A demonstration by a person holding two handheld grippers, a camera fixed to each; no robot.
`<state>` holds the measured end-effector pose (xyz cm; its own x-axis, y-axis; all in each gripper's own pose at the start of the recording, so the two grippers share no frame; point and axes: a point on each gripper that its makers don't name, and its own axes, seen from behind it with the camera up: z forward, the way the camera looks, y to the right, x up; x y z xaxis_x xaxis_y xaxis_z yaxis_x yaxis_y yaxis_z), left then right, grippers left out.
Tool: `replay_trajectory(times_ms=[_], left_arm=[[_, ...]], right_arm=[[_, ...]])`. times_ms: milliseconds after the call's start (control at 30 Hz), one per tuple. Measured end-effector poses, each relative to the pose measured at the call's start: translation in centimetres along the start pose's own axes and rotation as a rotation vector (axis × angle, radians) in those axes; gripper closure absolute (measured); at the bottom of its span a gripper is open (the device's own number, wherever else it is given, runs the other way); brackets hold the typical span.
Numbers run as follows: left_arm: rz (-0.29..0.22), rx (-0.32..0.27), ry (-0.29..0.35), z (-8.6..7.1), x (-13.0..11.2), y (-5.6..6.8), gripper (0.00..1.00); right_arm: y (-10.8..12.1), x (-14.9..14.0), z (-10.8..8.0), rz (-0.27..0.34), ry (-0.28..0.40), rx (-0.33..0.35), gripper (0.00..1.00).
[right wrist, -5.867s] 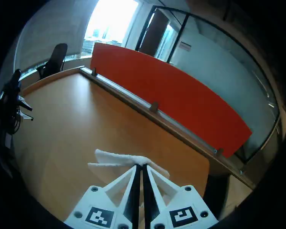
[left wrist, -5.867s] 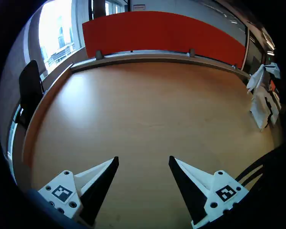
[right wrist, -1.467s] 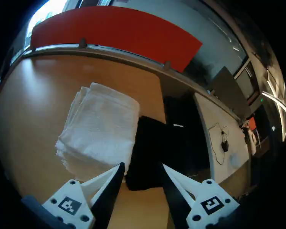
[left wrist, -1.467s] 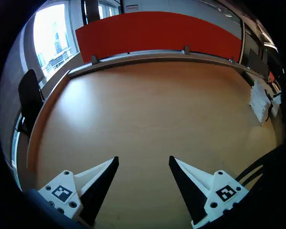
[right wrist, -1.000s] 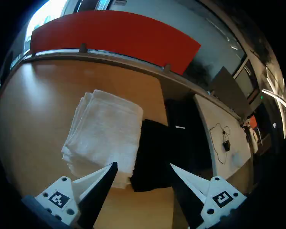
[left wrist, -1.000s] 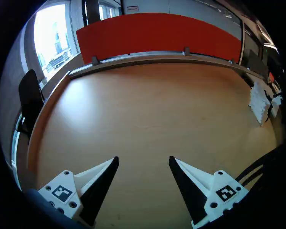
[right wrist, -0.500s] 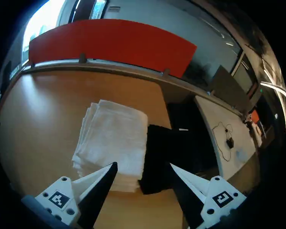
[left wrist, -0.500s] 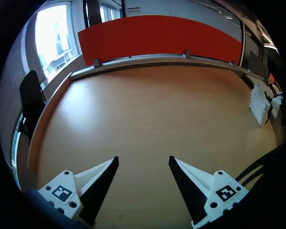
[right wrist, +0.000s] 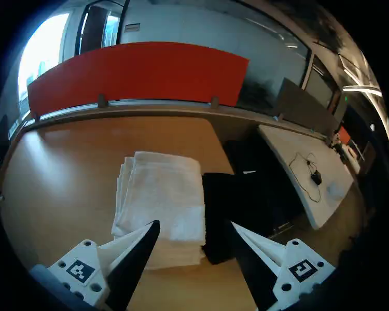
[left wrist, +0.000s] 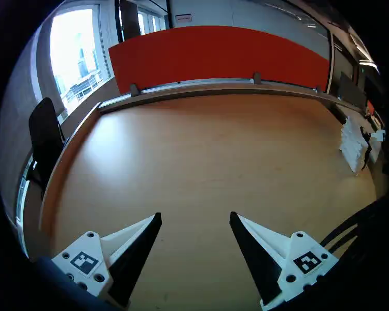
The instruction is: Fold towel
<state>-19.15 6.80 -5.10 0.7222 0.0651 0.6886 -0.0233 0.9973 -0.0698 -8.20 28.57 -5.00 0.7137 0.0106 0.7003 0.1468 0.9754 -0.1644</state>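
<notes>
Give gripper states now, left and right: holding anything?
Left gripper: open, holding nothing, above the light wooden table.
Right gripper: open, holding nothing; folded white terry towel lies just ahead.

Right gripper view: the near edge of the folded towel (right wrist: 161, 199) was hidden behind one finger of the right gripper (right wrist: 193, 223). The dark object (right wrist: 223, 202) just beside the towel was too dark to identify, and its lower end sat behind the fingers. The small item (right wrist: 315, 179) with a cable on the white desk (right wrist: 293, 150) was too small to tell.

Left gripper view: the towel (left wrist: 352, 147) lay at the far right rim, small and squeezed, its folds unreadable. A dark-and-white shape (left wrist: 373, 139) just beside it could not be made out. The office chair (left wrist: 44, 135) was partly cut off at the left rim.
</notes>
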Motion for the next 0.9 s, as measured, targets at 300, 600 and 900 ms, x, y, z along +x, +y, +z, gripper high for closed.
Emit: replay_trajectory(times_ms=[300, 600, 900], left_arm=[[-0.018, 0.019, 0.038, -0.5, 1.4, -0.7, 0.03], [-0.031, 0.038, 0.082, -0.9, 2.8, -1.5, 0.03], [-0.061, 0.058, 0.207, -1.8, 6.0, -2.8, 0.02]], right_arm=[[-0.9, 2.7, -1.3, 0.067, 0.142, -0.013, 0.04], [-2.3, 6.0, -3.5, 0.130, 0.340, -0.014, 0.04], [-4.7, 7.7, -5.0, 0.142, 0.432, 0.021, 0.04]])
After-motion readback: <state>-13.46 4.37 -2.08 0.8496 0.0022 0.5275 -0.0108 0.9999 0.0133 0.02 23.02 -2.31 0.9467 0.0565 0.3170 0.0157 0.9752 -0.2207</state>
